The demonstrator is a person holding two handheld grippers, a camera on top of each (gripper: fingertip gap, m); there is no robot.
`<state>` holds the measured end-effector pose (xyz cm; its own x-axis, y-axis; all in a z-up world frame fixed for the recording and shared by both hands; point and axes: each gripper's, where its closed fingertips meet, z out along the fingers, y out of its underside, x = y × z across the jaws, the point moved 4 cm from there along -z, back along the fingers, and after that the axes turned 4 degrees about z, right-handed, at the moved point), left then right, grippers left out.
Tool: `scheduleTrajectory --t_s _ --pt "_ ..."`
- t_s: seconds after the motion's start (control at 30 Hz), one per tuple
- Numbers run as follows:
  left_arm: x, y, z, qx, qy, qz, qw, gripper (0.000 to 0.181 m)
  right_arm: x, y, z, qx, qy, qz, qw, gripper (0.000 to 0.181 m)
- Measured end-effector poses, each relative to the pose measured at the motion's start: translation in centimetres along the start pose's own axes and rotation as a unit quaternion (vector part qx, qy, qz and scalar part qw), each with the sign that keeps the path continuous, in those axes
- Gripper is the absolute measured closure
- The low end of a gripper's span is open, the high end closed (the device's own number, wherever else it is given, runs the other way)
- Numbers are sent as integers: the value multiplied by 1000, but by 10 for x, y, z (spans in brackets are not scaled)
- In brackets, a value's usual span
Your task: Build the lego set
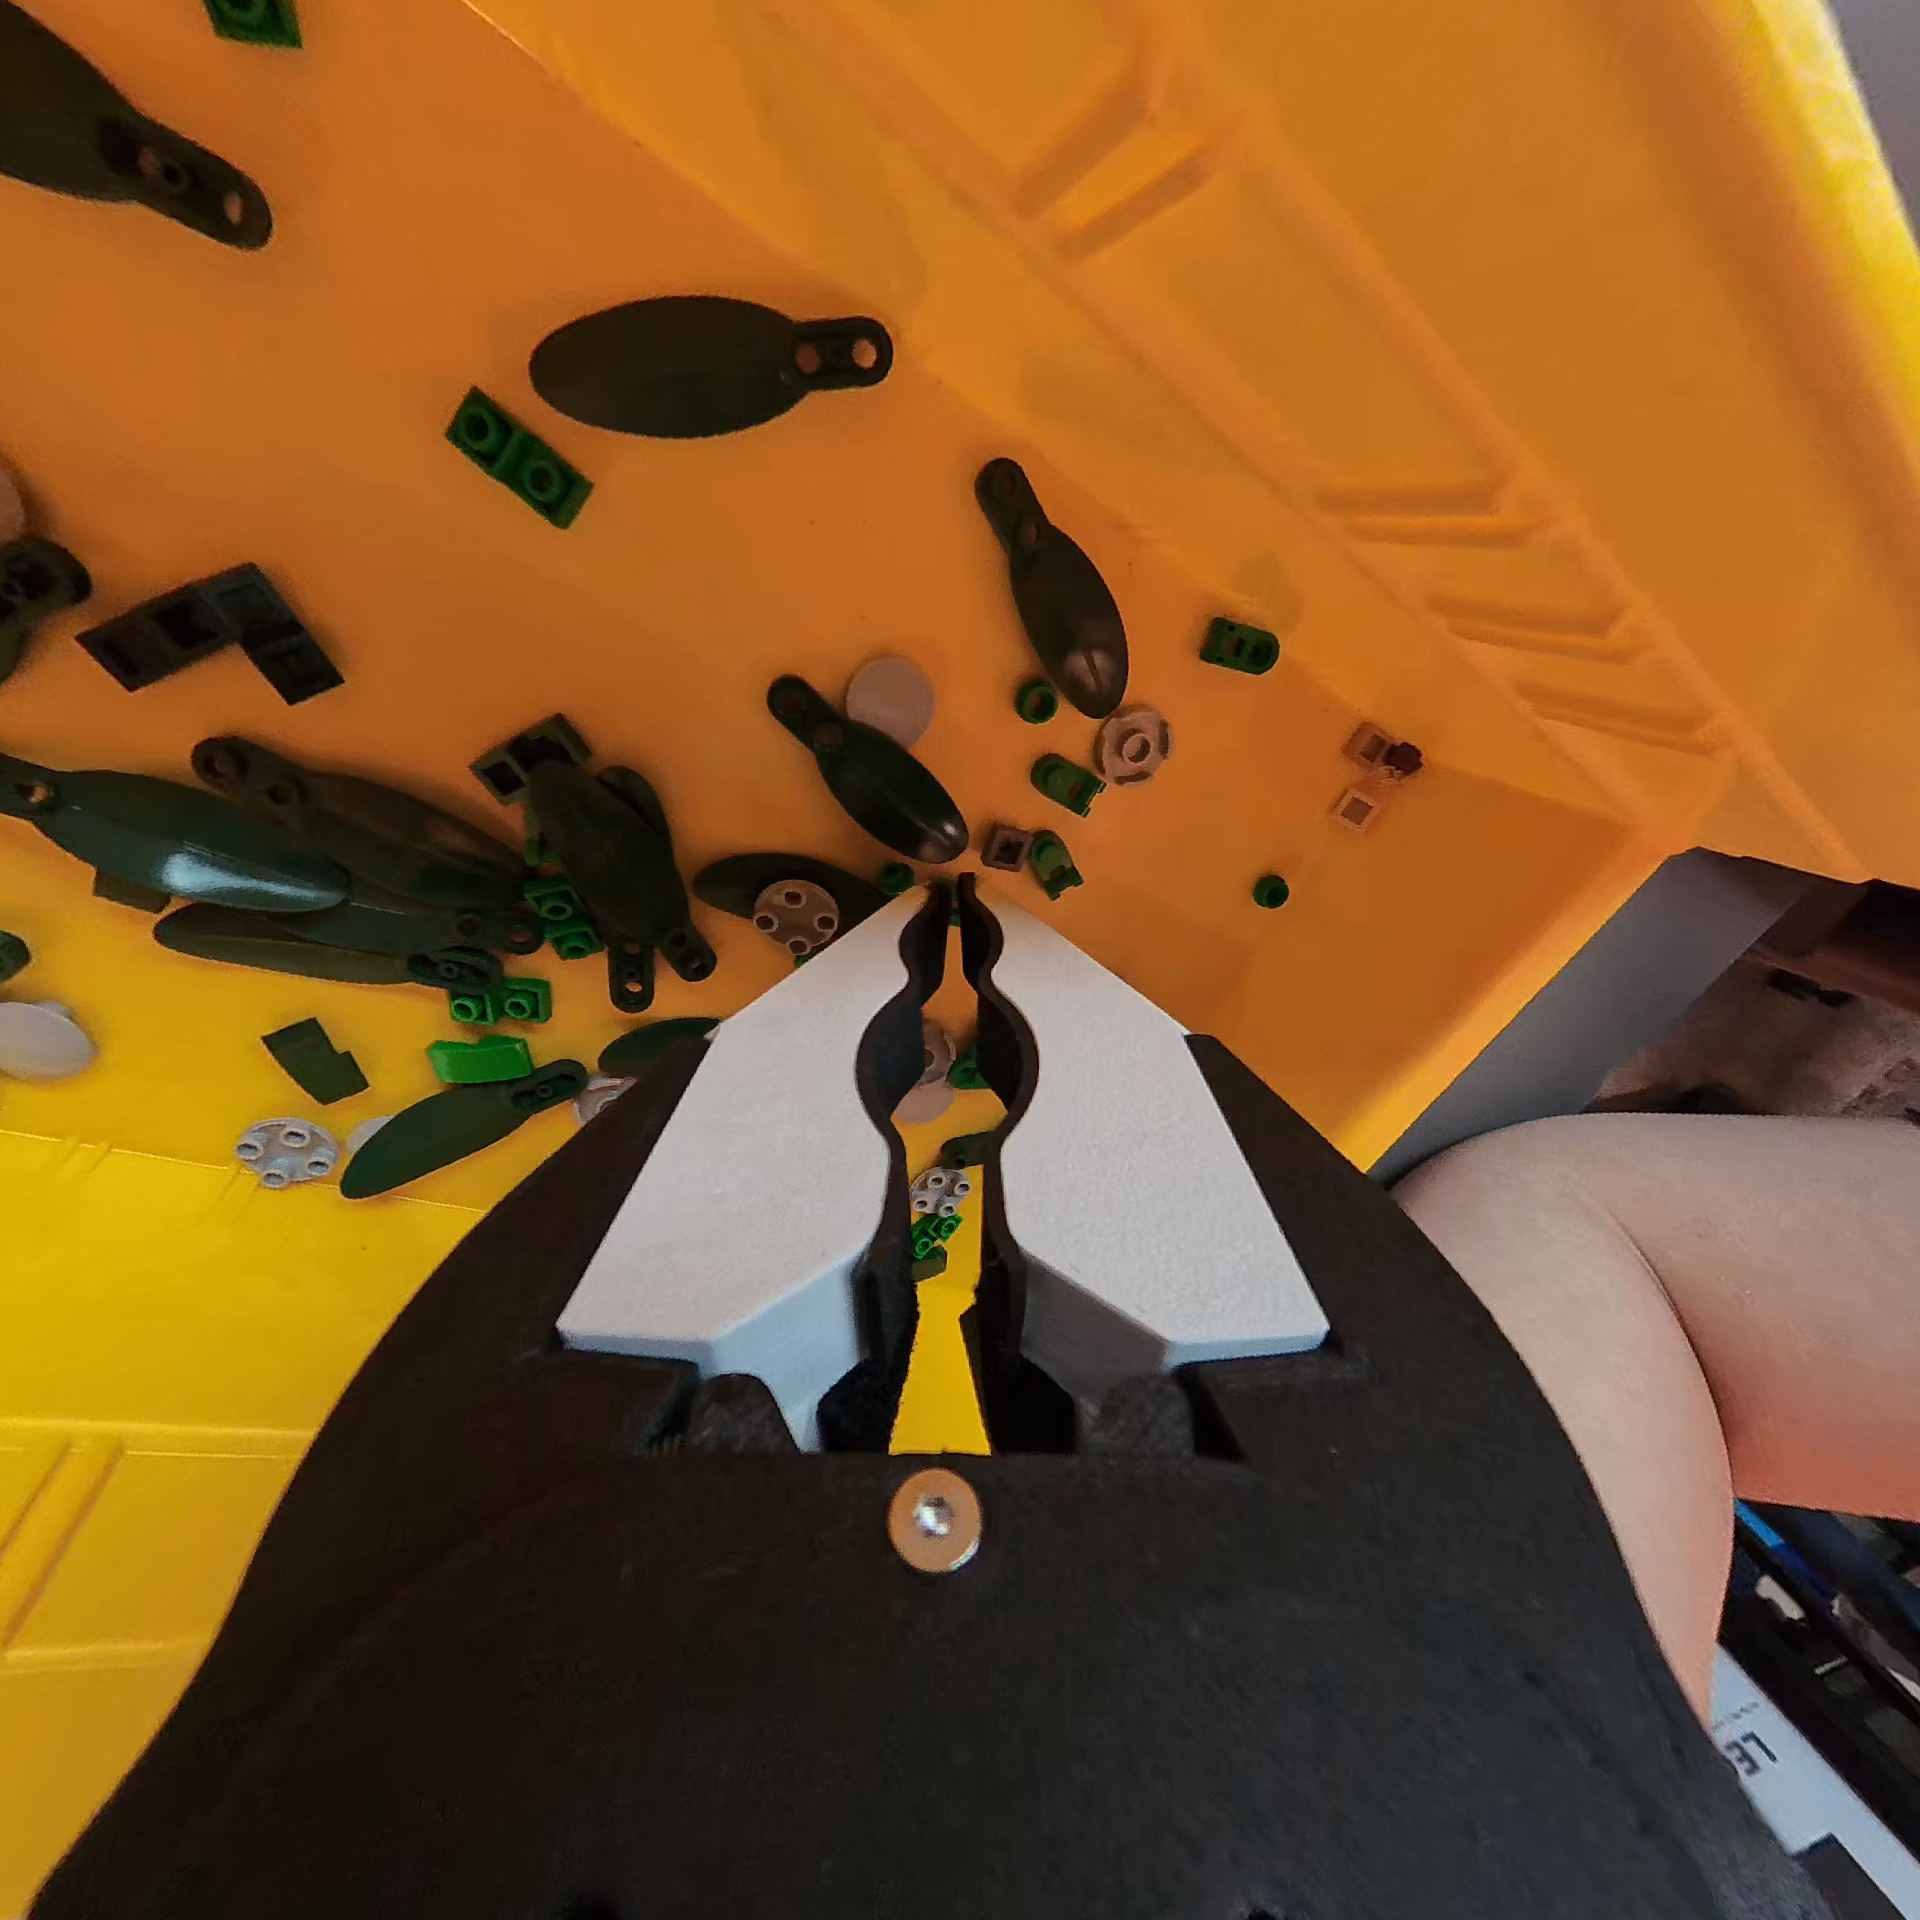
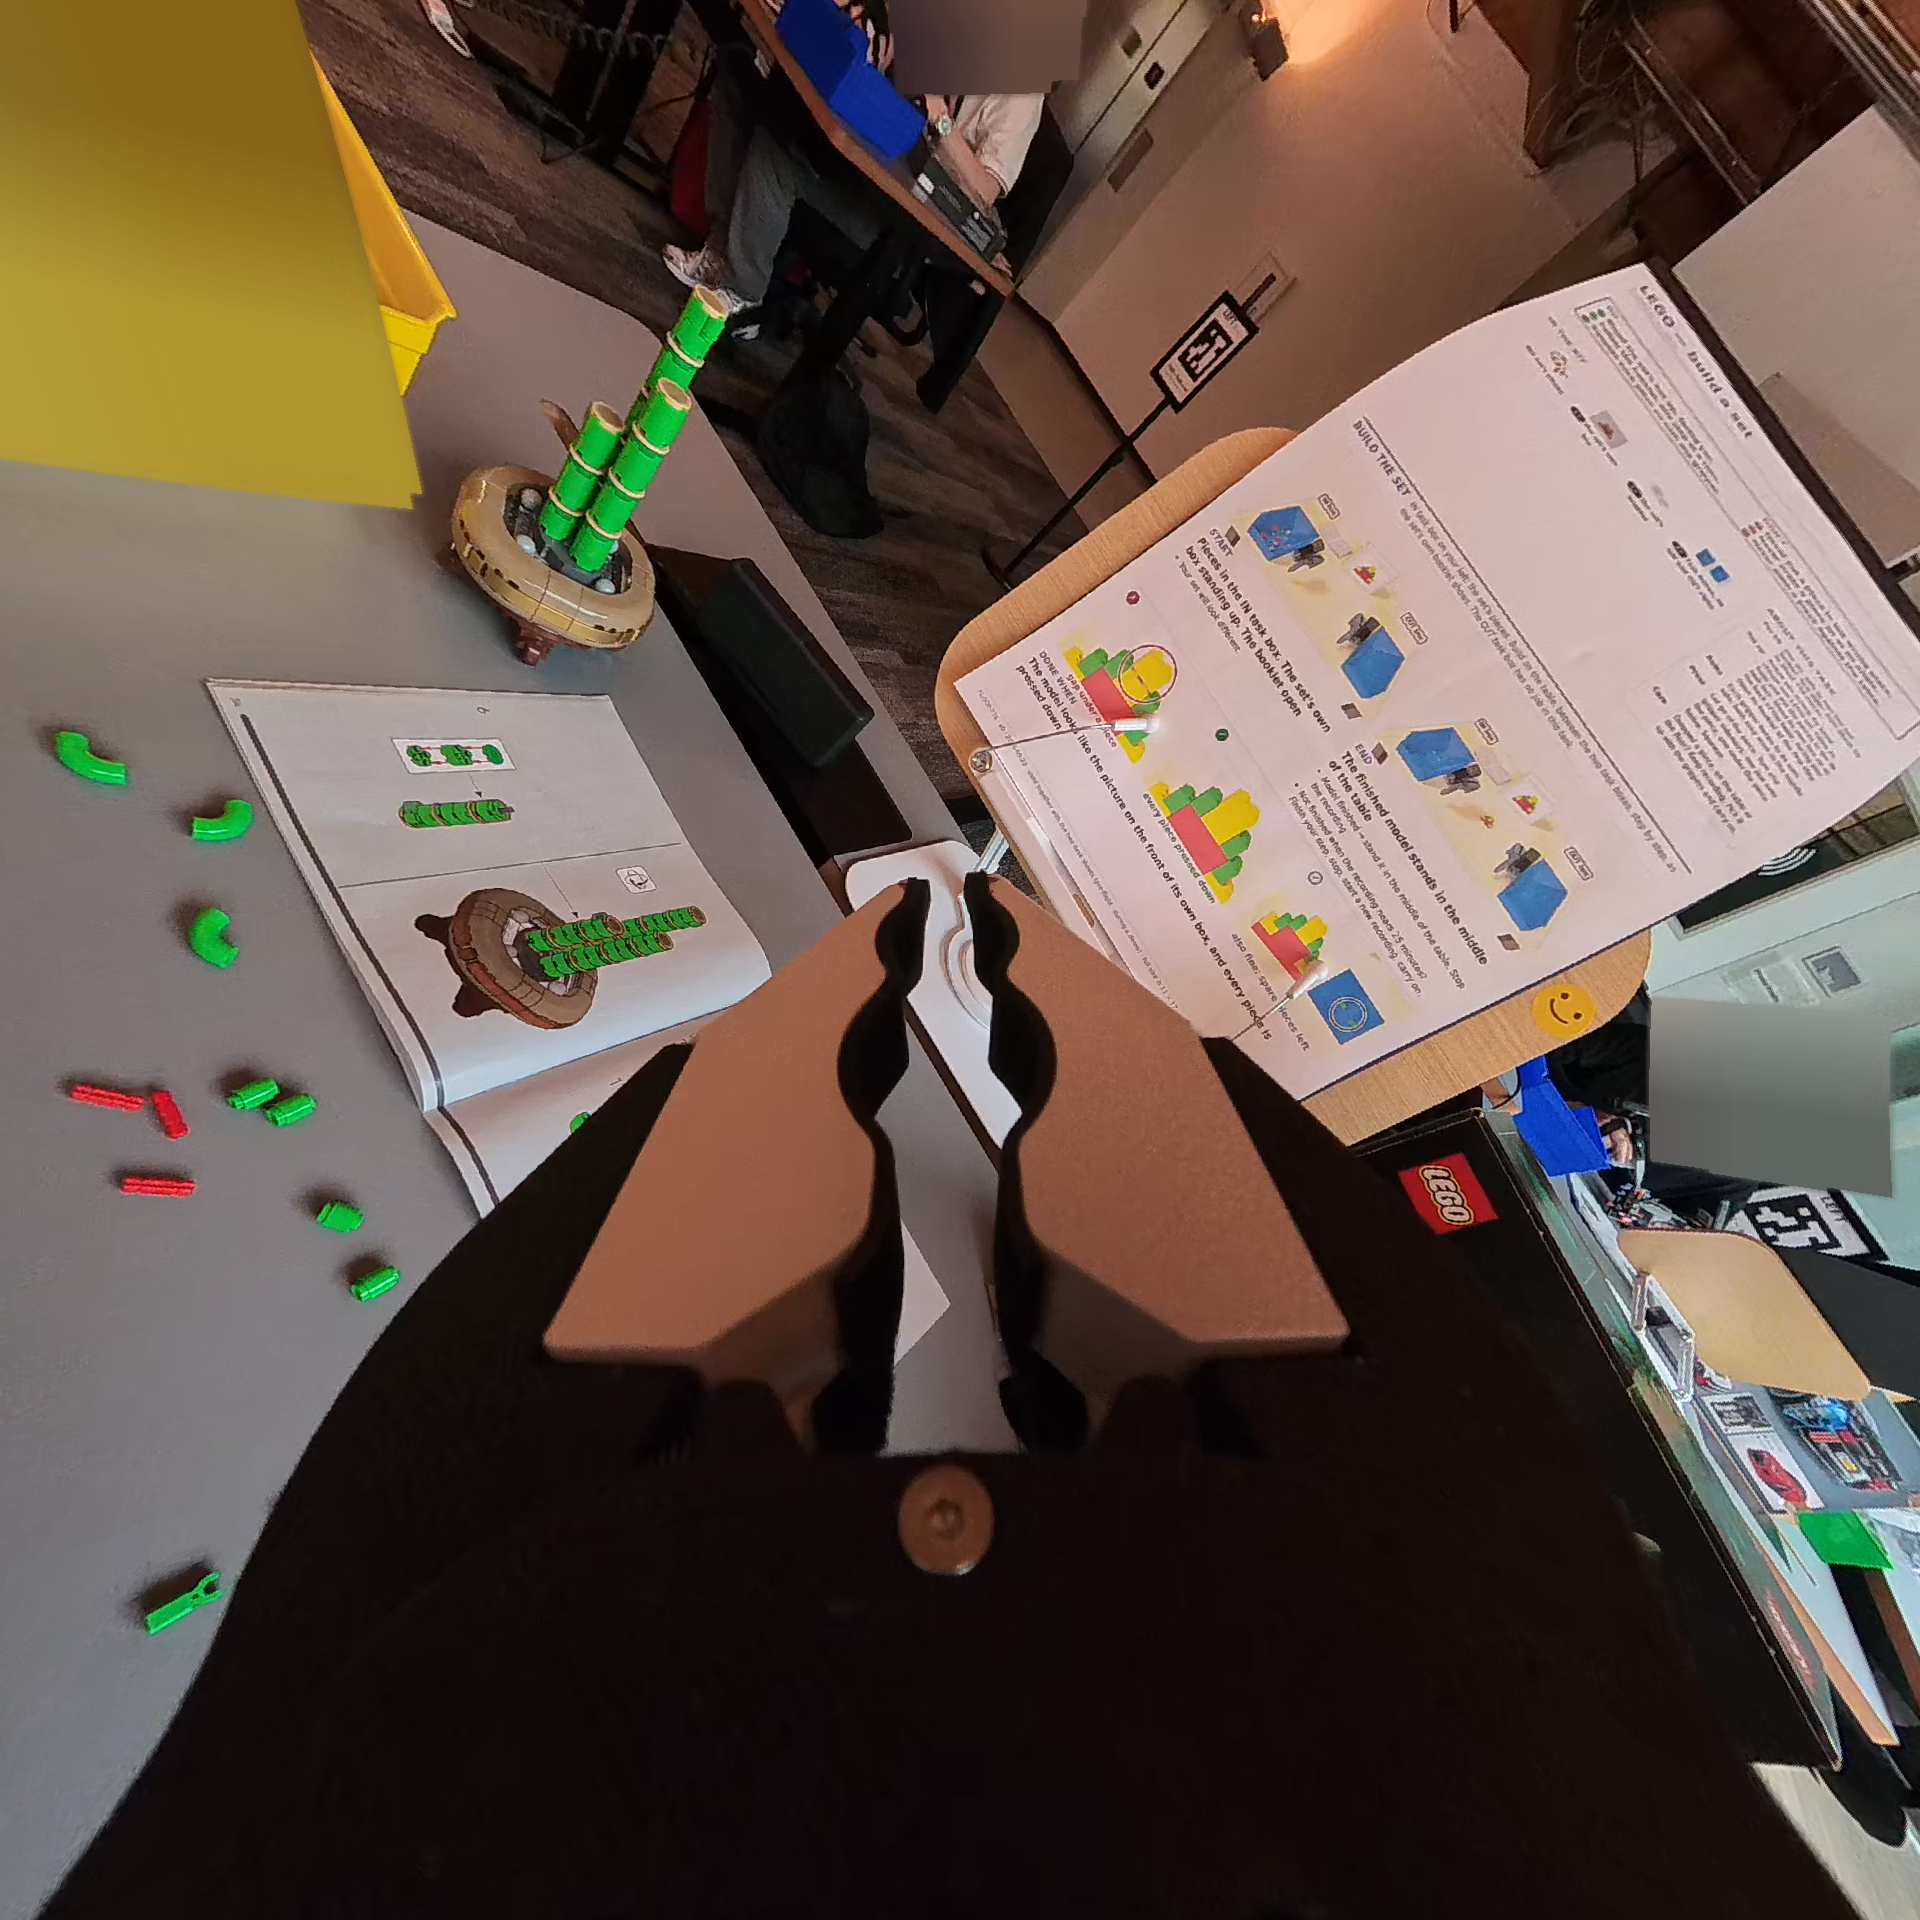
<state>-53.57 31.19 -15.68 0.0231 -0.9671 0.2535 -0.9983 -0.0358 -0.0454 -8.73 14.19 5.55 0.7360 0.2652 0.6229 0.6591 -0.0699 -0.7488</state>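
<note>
In the left wrist view my left gripper (image 1: 954,891) reaches into a yellow bin (image 1: 1143,312), its tips down among loose pieces. The fingertips (image 1: 938,904) stand closed together. A sliver of green shows between them; I cannot tell whether it is pinched. Dark green leaf pieces (image 1: 665,364), small green plates (image 1: 517,457) and grey round plates (image 1: 796,914) lie around. In the right wrist view my right gripper (image 2: 940,894) hovers slightly open and empty over the table's far edge. The part-built bamboo model (image 2: 582,520) stands on the grey table (image 2: 156,1403) behind the open booklet (image 2: 488,883).
Curved green pieces (image 2: 218,821), small green cylinders (image 2: 270,1101) and red pins (image 2: 156,1184) lie left of the booklet. The yellow bin (image 2: 187,260) stands at the far left. An instruction sheet on a wooden stand (image 2: 1455,675) and a black box (image 2: 1507,1299) are on the right. A person's arm (image 1: 1610,1299) is beside the bin.
</note>
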Motion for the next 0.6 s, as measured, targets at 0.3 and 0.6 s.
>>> scheduleTrajectory --t_s 0.3,0.6 --pt "0 0 5 -12 7 0 1000 181 1 -1 -3 0 0 -3 1000 174" --pt "1 -1 6 -11 13 8 1000 181 1 0 -2 -3 -3 -4 1000 174"
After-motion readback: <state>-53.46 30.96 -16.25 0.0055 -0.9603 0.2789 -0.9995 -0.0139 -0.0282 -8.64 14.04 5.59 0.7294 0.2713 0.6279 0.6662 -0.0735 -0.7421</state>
